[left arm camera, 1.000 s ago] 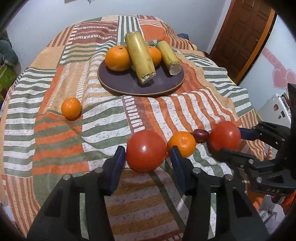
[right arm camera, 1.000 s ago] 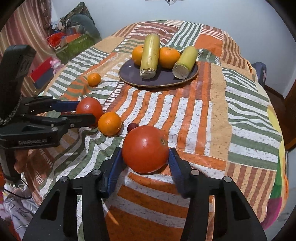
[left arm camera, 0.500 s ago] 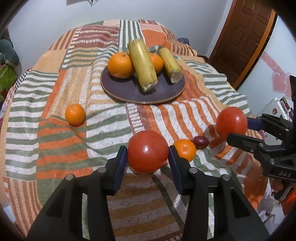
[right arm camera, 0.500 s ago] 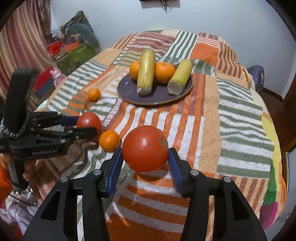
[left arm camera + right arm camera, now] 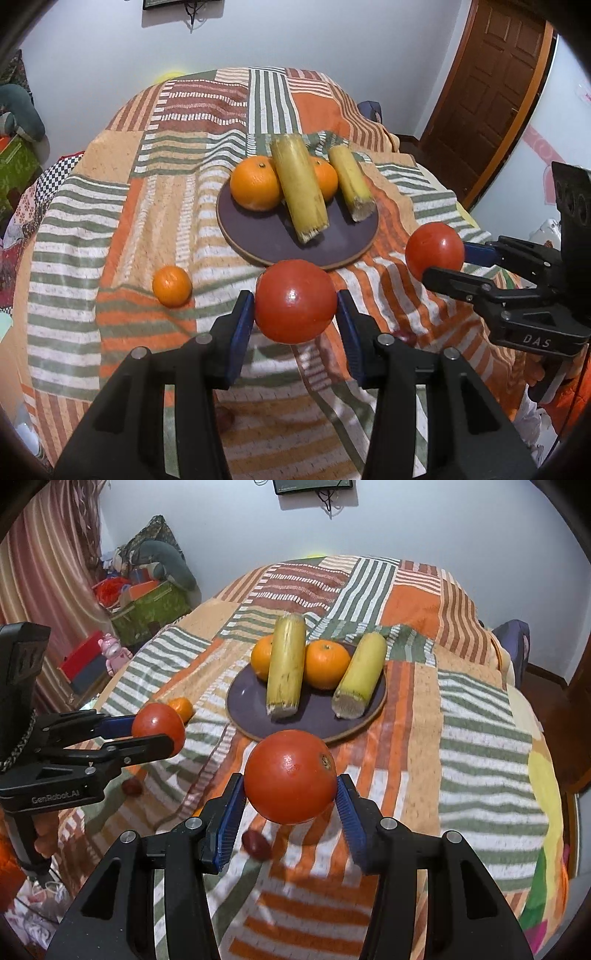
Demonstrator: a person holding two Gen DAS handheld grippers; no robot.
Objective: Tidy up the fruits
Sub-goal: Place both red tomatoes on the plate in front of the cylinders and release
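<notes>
My left gripper is shut on a red tomato and holds it above the cloth, just short of the dark round plate. My right gripper is shut on a second red tomato, also lifted near the plate. The plate holds two oranges and two yellow cane pieces. A small orange lies on the cloth left of the plate. Each gripper shows in the other's view, the right one and the left one.
Small dark red fruits lie on the striped patchwork cloth below the grippers. A wooden door stands at the right. Boxes and toys pile up by the curtain at the left.
Both grippers have lifted their tomatoes off the cloth and moved forward toward the plate. The orange and the dark fruit by them stayed on the cloth.
</notes>
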